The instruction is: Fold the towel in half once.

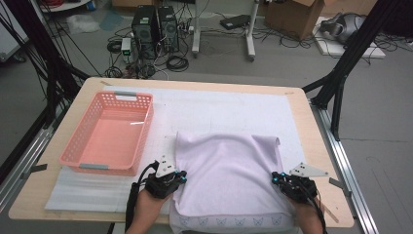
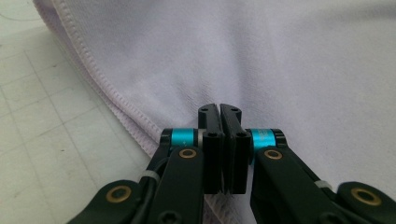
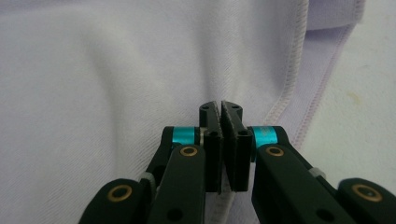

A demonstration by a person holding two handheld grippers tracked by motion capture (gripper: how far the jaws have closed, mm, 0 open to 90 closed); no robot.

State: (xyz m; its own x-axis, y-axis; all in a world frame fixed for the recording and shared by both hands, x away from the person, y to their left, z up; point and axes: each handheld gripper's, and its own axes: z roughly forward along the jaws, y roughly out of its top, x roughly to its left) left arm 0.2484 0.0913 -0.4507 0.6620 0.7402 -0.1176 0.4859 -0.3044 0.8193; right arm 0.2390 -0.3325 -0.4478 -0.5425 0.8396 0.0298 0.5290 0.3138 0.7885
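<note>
Fold | we are clamping both left tongs [image 2: 219,108] and right tongs [image 3: 220,105] on the pale lilac knitted cloth [image 1: 229,170] | carrying its edges forward level, keeping tension even

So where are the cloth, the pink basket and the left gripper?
cloth [image 1: 229,170]: high view, middle of its top layer.
basket [image 1: 144,127]: high view, right wall.
left gripper [image 2: 219,108]: left gripper view, tips of its closed jaws.

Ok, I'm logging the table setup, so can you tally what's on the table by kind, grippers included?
Pale purple towel: 1
Pink basket: 1
White mat: 1
Grippers: 2, left gripper and right gripper, both shut on the towel's side edges
Total: 5
</note>
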